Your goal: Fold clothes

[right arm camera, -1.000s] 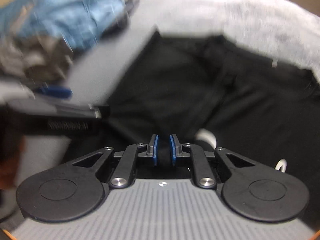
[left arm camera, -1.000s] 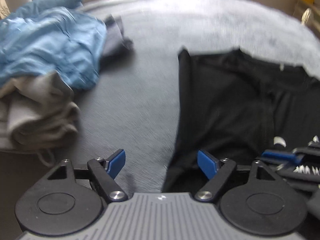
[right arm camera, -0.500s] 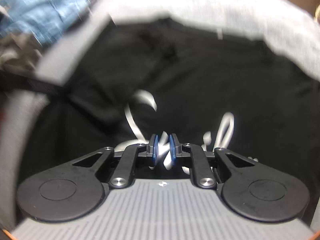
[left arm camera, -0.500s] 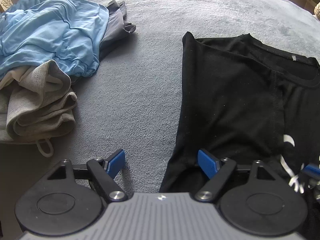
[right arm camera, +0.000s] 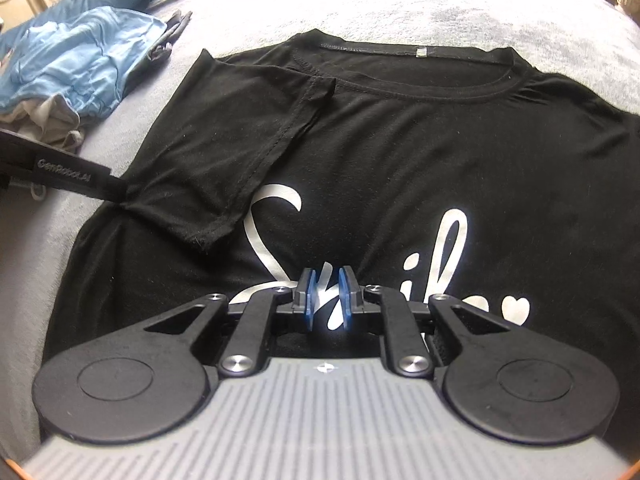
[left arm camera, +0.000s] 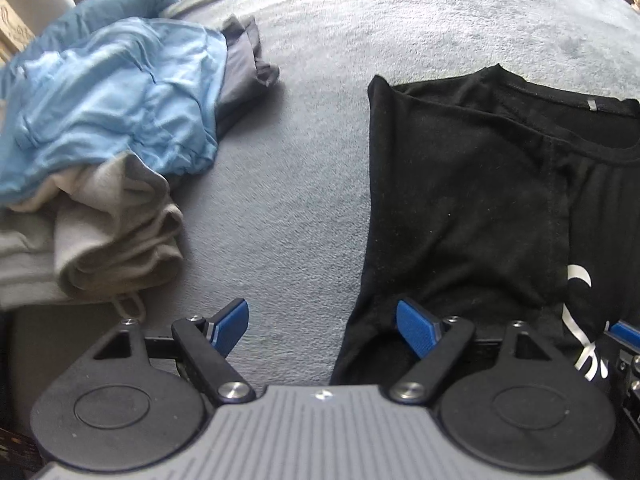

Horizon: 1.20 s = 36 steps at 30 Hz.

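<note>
Black T-shirt [right arm camera: 400, 152] lies front-up on grey bed [left arm camera: 320, 120], its left sleeve [right arm camera: 224, 152] folded inward over the chest. Left hand-held gripper [left arm camera: 322, 326] spread wide at the shirt's side edge, gripping nothing. Right hand-held gripper [right arm camera: 328, 300] nearly closed above white lettering [right arm camera: 452, 248], empty. Blue and grey clothes pile [left arm camera: 100, 152] well apart, left.

T-shirt [right arm camera: 400, 152] flat on the bed [right arm camera: 400, 4], collar at the far side. Its left sleeve [right arm camera: 224, 148] folded inward over the chest, ending just beside the print [right arm camera: 280, 216]. Heap of clothes [left arm camera: 108, 140] well to the left of the T-shirt, bare bed between. Left claw [left arm camera: 320, 326] above the T-shirt's left edge, one finger over the bed, the other over the cloth. Right claw [right arm camera: 328, 300] above the print.
</note>
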### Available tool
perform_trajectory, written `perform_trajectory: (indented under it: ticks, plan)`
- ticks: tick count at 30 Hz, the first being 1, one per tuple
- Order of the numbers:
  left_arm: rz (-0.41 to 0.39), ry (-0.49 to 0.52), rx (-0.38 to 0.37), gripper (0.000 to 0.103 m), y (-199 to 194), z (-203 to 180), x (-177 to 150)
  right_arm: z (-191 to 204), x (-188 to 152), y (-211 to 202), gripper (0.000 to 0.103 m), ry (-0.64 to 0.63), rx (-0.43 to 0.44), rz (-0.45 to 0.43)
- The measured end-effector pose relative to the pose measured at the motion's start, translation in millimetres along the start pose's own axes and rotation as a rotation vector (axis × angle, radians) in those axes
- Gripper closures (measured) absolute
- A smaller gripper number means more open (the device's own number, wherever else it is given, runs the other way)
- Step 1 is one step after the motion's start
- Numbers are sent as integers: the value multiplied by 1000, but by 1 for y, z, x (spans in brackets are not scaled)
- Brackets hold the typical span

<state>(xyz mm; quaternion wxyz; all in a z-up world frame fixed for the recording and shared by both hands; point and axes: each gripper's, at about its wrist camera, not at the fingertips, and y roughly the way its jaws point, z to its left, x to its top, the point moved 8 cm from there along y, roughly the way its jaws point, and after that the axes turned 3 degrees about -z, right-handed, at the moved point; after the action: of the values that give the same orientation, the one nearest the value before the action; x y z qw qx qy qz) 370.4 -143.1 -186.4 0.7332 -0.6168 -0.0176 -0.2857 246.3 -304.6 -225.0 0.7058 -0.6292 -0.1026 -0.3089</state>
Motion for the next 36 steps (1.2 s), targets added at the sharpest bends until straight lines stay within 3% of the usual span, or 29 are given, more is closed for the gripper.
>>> perform_trajectory:
  ticks: [6, 10, 12, 16, 19, 22, 25, 33, 36]
  plan:
    - [-52, 59, -28, 20, -31, -32, 9, -10, 3, -4, 91, 100, 68, -6]
    - [-79, 113, -80, 19, -46, -74, 13, -30, 8, -39, 89, 249, 126, -84]
    - [-61, 124, -118, 19, -49, -101, 12, -49, 6, -62, 89, 292, 107, -127]
    - [-4, 119, -208, 19, -51, -161, 4, -99, -9, -100, 89, 277, -31, -169]
    - [36, 147, -223, 19, -47, -201, -7, -127, -27, -112, 89, 215, -119, -147]
    - [71, 179, -218, 19, -41, -229, -20, -145, -50, -105, 89, 191, -151, -81]
    - [88, 184, -180, 18, -37, -237, -28, -157, -80, -86, 89, 203, -176, 6]
    - [100, 180, -159, 14, -36, -236, -28, -168, -81, -97, 89, 330, -123, -44]
    - [100, 174, -158, 14, -37, -232, -28, -188, -67, -119, 87, 390, -128, -135]
